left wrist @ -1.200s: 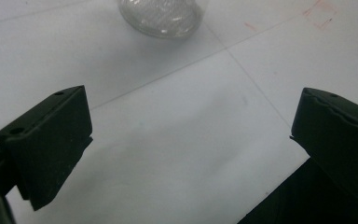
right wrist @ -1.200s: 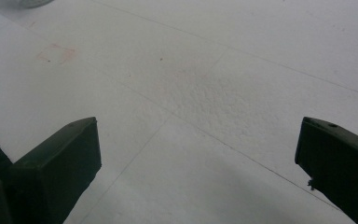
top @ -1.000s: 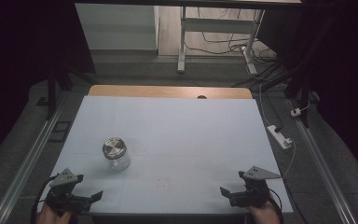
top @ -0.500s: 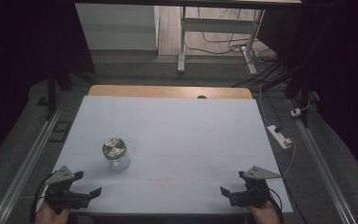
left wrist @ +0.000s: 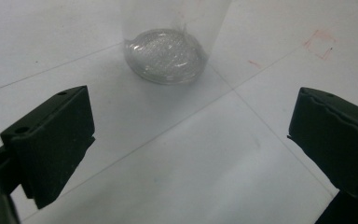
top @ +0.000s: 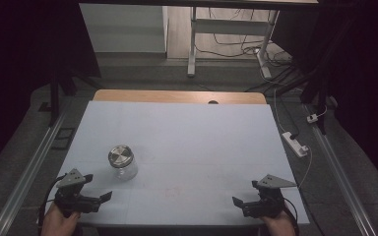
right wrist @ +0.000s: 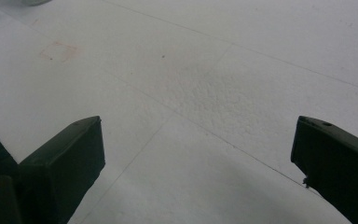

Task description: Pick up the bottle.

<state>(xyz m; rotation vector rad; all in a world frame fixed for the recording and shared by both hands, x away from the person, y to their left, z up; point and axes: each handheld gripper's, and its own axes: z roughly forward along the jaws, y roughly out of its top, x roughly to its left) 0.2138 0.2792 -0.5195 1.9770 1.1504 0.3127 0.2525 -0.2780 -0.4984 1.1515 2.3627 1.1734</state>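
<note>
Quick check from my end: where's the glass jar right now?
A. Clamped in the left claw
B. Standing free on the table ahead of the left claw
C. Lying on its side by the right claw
B: the jar stands upright on the table, just beyond the open left claw, untouched.

A white-topped table [top: 192, 142] carries one lidded glass jar [top: 122, 162].

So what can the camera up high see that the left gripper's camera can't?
The high view takes in the jar's metal lid, the right gripper, the white power strip on the floor and the table's wooden far edge. The left gripper view gives the jar's bumpy glass base close up and a faint red square on the mat. Both share the jar, the white mat and the left gripper, jaws wide apart.
</note>
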